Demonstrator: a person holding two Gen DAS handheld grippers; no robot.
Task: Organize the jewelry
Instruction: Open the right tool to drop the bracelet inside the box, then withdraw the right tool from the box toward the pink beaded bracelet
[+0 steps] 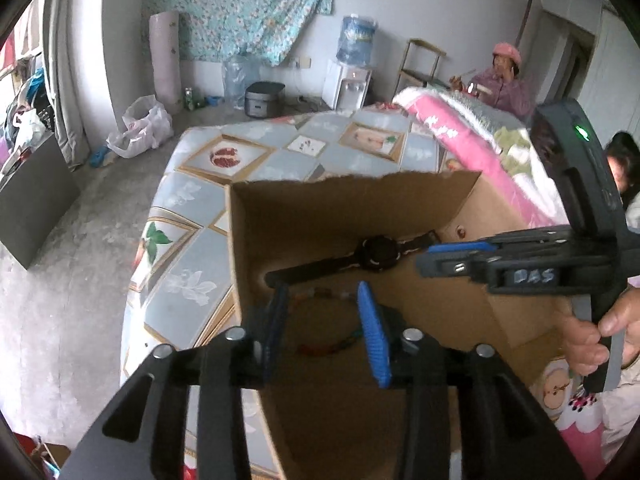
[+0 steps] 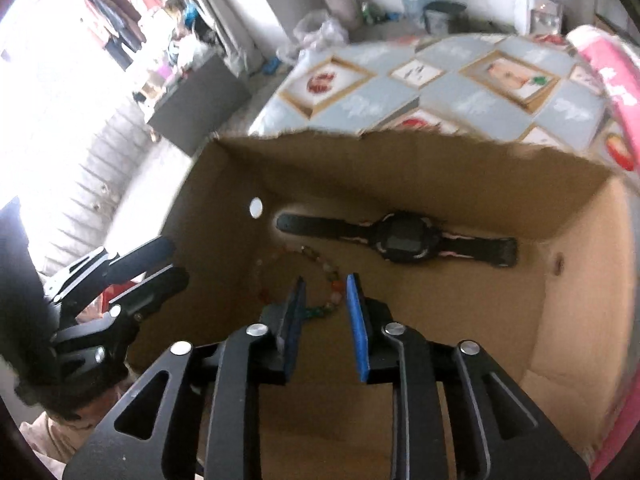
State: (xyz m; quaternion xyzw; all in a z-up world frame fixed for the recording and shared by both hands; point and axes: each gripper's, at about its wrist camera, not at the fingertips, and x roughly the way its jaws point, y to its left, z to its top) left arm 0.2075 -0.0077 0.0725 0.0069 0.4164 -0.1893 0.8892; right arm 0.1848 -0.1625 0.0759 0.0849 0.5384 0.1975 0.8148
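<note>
Beaded bracelet (image 2: 320,280) and black watch (image 2: 400,240) lie inside cardboard box (image 2: 440,168).

A water dispenser (image 1: 347,84) and rice cooker (image 1: 263,99) stand against the far wall.

You see a grey floor (image 1: 80,208), a flowery cloth (image 1: 244,4) on the far wall, and a water cooler (image 1: 350,76) beside it.

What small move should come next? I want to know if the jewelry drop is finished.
Probably lift both grippers up out of the cardboard box. The bead bracelet and black watch both lie on its floor, and the left gripper and right gripper stand open with nothing pressed between the pads.
</note>
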